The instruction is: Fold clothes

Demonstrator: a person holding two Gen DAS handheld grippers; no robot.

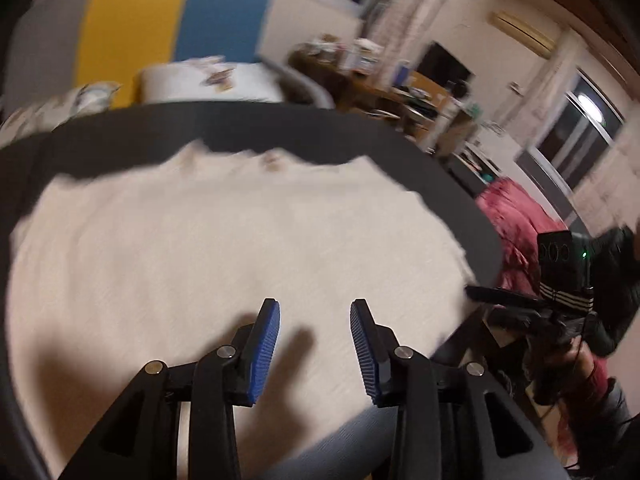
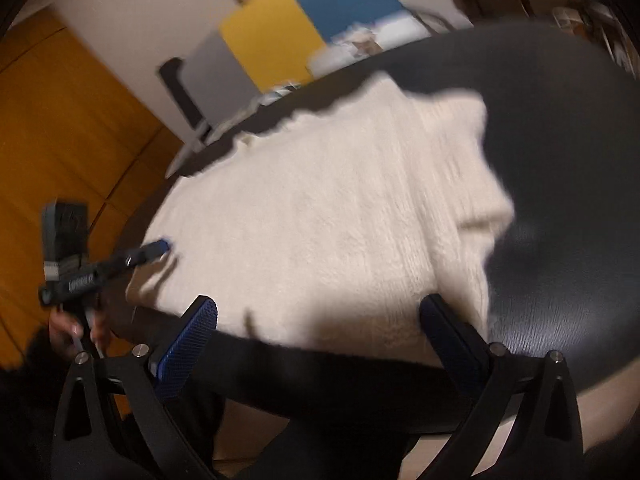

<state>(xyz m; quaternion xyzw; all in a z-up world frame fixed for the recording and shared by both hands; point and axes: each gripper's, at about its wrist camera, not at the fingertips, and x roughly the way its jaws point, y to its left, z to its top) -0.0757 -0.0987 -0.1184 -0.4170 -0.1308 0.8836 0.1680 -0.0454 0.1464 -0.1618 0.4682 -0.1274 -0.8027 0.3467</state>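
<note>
A cream knitted garment [image 1: 224, 240] lies spread on a round black table [image 1: 280, 128]. My left gripper [image 1: 315, 312] is open and empty, hovering just above the garment's near part. In the right wrist view the same garment [image 2: 320, 216] covers the left half of the table [image 2: 568, 160]. My right gripper [image 2: 318, 312] is wide open and empty at the garment's near edge by the table rim. The left gripper [image 2: 160, 246] shows at the garment's left edge, and the right gripper [image 1: 476, 292] shows at its right edge. Both views are motion-blurred.
A yellow and blue panel [image 1: 176, 20] and a white chair [image 1: 208, 80] stand behind the table. A red cloth [image 1: 516, 232] lies at the right, cluttered desks [image 1: 400, 92] behind. Orange wooden doors [image 2: 60, 128] are at the left.
</note>
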